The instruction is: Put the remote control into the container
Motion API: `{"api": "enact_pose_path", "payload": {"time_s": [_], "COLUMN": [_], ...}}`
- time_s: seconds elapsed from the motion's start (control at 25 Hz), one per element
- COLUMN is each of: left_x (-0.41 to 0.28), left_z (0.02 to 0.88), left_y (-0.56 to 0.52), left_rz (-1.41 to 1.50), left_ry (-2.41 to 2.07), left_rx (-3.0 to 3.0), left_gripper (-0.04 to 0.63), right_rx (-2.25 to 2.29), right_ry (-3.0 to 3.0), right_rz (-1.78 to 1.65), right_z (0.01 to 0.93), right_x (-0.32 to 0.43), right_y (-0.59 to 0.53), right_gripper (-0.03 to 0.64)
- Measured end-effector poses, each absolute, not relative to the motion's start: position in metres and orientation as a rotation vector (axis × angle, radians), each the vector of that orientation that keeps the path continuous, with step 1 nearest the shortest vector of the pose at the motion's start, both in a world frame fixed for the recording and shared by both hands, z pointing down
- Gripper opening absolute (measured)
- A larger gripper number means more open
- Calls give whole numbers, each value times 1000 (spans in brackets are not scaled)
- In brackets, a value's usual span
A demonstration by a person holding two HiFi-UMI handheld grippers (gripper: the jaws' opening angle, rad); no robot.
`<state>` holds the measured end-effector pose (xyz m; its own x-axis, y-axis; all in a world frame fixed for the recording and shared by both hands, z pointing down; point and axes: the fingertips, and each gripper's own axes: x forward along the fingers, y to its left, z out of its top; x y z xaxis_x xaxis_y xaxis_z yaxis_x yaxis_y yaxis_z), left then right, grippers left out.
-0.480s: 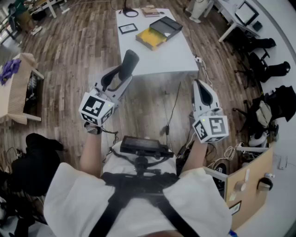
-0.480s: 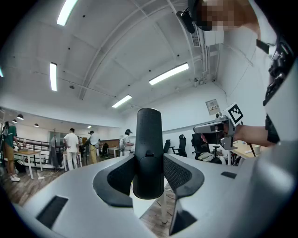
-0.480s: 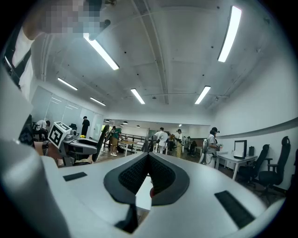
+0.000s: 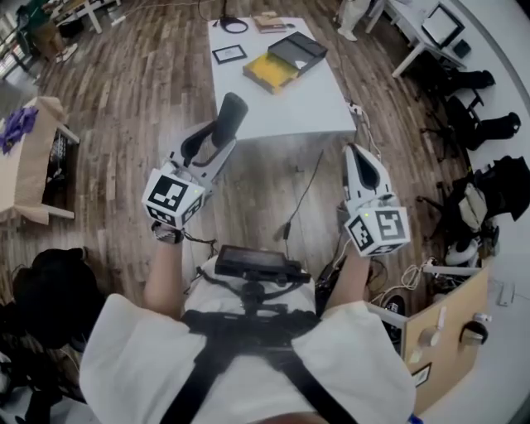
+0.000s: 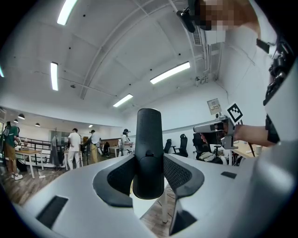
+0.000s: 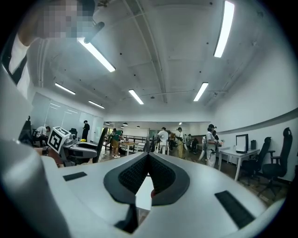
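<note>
A black remote control (image 4: pixel 229 116) stands upright between the jaws of my left gripper (image 4: pixel 217 137), which is shut on it just short of the white table (image 4: pixel 290 103). In the left gripper view the remote control (image 5: pixel 149 148) fills the gap between both pads and sticks up past them. The container, a yellow box (image 4: pixel 269 72) with a black lid (image 4: pixel 298 48) beside it, lies on the far half of the table. My right gripper (image 4: pixel 356 153) hovers over the floor at the right, its jaws shut and empty; its tips (image 6: pixel 149 155) meet in the right gripper view.
A small framed picture (image 4: pixel 228 53) and a coiled cable (image 4: pixel 233 22) lie at the table's far end. Cardboard boxes (image 4: pixel 33 157) stand at the left. Office chairs (image 4: pixel 476 128) and desks line the right. A cable (image 4: pixel 305 195) trails over the wooden floor.
Both grippers hold their places, the remote still in the left one. The dark bundle on the floor at lower left has shifted left and down.
</note>
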<state>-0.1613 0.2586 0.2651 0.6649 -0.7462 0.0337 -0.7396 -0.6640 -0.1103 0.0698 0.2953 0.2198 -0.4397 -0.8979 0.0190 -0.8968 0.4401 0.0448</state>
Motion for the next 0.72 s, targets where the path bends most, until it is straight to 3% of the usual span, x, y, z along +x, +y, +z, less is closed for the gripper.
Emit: {"api": "enact_pose_path", "payload": {"time_s": [0.72], "left_x": [-184], "left_z": [283], "left_y": [244], "left_rz": [-148], "left_ry": [1203], "left_rx": [-2825], "left_gripper": [206], "right_rx": [1603], "right_ry": [-2614], "right_rz": [-45], "right_z": [221], "right_x": [29], "right_y": [289], "right_gripper": [3]}}
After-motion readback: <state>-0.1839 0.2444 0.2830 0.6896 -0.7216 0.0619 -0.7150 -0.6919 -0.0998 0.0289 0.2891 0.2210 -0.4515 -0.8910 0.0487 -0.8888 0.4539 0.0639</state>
